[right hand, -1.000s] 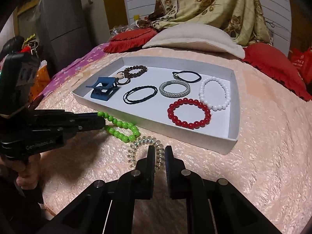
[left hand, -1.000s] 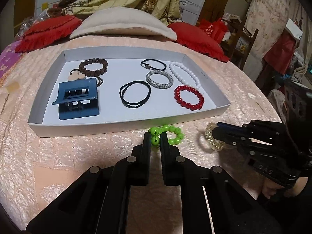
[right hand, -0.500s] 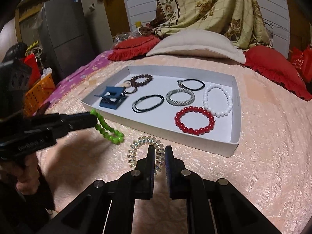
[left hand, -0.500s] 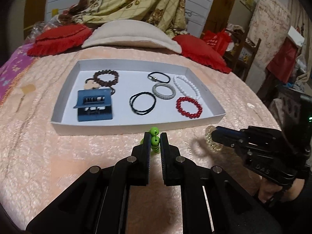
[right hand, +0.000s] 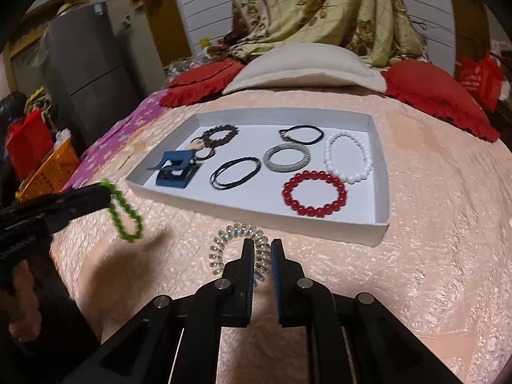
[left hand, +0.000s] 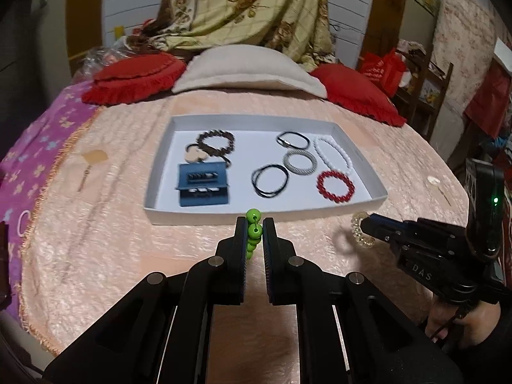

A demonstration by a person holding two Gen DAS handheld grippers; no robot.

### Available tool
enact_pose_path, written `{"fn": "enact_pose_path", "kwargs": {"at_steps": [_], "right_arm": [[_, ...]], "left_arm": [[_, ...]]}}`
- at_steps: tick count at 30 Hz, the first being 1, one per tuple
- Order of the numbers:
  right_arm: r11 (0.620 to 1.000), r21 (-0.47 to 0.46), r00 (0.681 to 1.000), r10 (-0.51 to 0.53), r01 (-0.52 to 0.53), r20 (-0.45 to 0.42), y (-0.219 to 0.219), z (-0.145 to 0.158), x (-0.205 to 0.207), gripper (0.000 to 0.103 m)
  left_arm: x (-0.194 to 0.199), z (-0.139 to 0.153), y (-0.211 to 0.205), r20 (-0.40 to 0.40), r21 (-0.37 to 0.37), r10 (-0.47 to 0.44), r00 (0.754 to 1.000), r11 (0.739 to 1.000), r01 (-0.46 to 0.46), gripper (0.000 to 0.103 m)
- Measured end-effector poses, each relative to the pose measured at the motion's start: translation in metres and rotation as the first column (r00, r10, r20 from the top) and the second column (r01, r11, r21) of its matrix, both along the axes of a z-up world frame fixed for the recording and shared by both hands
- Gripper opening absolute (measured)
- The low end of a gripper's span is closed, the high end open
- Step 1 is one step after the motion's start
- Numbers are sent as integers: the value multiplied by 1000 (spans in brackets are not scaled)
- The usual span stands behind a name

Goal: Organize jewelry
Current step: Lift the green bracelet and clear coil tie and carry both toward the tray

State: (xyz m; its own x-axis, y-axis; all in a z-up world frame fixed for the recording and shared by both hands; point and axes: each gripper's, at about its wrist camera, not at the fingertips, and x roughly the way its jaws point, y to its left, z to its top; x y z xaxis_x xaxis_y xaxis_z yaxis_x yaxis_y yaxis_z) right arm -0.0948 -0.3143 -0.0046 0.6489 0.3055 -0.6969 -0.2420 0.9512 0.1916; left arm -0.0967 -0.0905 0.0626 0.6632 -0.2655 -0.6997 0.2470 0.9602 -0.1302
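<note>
Green bead bracelet point(right hand: 123, 214) now off bedspread, hanging from left gripper point(left hand: 254, 233).

Bare bedspread point(right hand: 432, 224) is open in front of the tray point(right hand: 382, 172) and to its right. The tray's low front wall is the only barrier. Inside, a free strip runs along the near edge between blue hair clip point(right hand: 176, 172) and red bracelet point(right hand: 315, 193); rear is crowded.

The green bead bracelet point(right hand: 123, 212) swings in a blur — its lower loop hides behind the left jaws in the left wrist view. Part of the clear coil hair tie point(right hand: 235, 249) sits hidden behind the right jaws.
</note>
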Motion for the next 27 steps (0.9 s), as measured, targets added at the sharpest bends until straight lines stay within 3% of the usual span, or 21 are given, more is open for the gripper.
{"fn": "enact_pose_path", "kwargs": {"at_steps": [6, 11, 18, 21, 27], "right_arm": [[1000, 14, 1000, 3, -3, 19, 0, 6, 1, 9], [1000, 21, 999, 3, -4, 33, -3, 9, -4, 9], [999, 34, 999, 4, -5, 38, -2, 11, -3, 9], [999, 35, 999, 4, -5, 37, -2, 11, -3, 9], [999, 27, 999, 18, -19, 42, 1, 11, -7, 9]], "left_arm": [[4, -6, -4, -21, 2, 52, 998, 999, -52, 8], [-4, -5, -16, -6, -54, 38, 999, 998, -38, 8], [-9, -1, -31, -17, -41, 33, 999, 999, -33, 8], [-6, 5, -26, -56, -91, 38, 998, 995, -43, 8], [-7, 29, -23, 15, -28, 57, 998, 998, -57, 8]]}}
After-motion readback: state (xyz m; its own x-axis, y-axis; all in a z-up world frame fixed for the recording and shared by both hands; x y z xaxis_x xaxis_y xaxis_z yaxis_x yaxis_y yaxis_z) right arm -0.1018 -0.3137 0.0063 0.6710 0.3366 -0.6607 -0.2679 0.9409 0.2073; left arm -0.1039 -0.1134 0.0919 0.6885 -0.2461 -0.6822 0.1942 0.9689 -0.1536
